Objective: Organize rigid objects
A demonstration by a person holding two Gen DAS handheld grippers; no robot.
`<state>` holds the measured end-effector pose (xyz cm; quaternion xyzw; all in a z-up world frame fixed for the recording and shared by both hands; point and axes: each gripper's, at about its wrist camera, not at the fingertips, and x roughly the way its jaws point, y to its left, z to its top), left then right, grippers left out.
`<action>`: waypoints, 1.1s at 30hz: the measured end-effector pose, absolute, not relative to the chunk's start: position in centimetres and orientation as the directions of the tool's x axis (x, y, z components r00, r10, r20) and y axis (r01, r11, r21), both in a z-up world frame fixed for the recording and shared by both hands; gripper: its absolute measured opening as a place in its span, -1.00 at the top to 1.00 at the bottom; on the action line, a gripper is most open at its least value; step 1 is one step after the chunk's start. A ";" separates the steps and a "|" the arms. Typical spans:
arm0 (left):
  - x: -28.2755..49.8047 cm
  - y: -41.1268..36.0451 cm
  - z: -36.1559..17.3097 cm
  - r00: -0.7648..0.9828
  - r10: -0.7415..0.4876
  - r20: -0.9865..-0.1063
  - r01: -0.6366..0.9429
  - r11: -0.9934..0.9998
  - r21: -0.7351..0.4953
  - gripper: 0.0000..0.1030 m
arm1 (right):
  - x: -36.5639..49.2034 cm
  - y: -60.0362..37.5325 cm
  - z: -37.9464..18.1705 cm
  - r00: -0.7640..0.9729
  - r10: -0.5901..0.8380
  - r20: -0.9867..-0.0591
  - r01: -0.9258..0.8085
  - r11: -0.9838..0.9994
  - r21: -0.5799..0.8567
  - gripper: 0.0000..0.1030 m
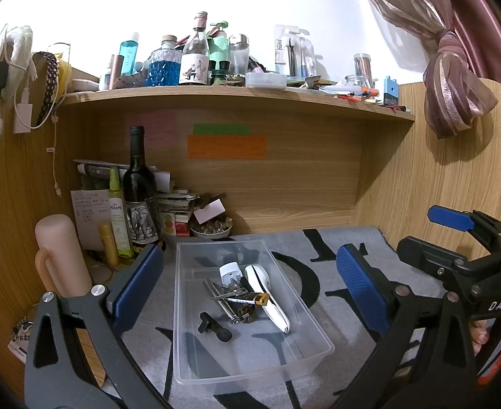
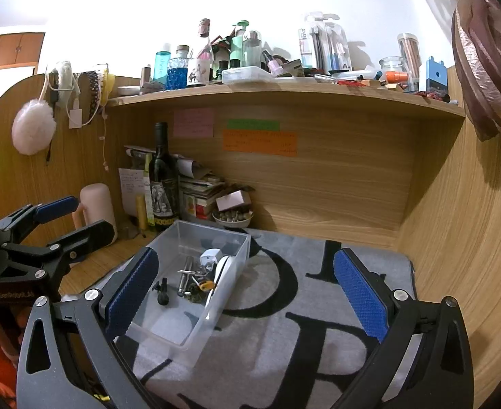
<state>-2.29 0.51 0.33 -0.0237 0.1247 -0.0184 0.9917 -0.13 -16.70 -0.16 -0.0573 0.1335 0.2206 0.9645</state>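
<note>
A clear plastic bin (image 1: 216,371) sits on a grey mat with black letters (image 1: 349,310). In it lie a white charger plug (image 1: 230,271), a white handle-shaped tool (image 1: 267,294), metal keys and a tape measure (image 1: 237,298), and a small black part (image 1: 213,329). My left gripper (image 1: 250,286) is open and empty, held above the bin's near side. My right gripper (image 2: 247,293) is open and empty, to the right of the bin (image 2: 168,337). Each gripper shows at the edge of the other's view.
A dark wine bottle (image 1: 138,187), green spray bottles, a pink flask (image 1: 59,255), stacked papers and a small bowl (image 1: 211,228) crowd the back left corner. A shelf (image 1: 237,97) above carries several bottles and jars. Wooden walls close the back and right.
</note>
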 end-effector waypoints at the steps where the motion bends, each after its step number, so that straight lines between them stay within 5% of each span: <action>1: -2.3 0.5 0.3 0.968 -0.042 -0.246 0.030 0.998 -0.051 -1.00 | -0.1 -16.8 -0.2 0.866 0.412 -0.283 -0.442 0.895 -0.052 -1.00; 33: -1.6 0.4 0.0 0.963 -0.063 -0.263 0.046 0.996 -0.072 -1.00 | 0.1 -16.1 -0.1 0.870 0.402 -0.286 -0.434 0.899 -0.054 -1.00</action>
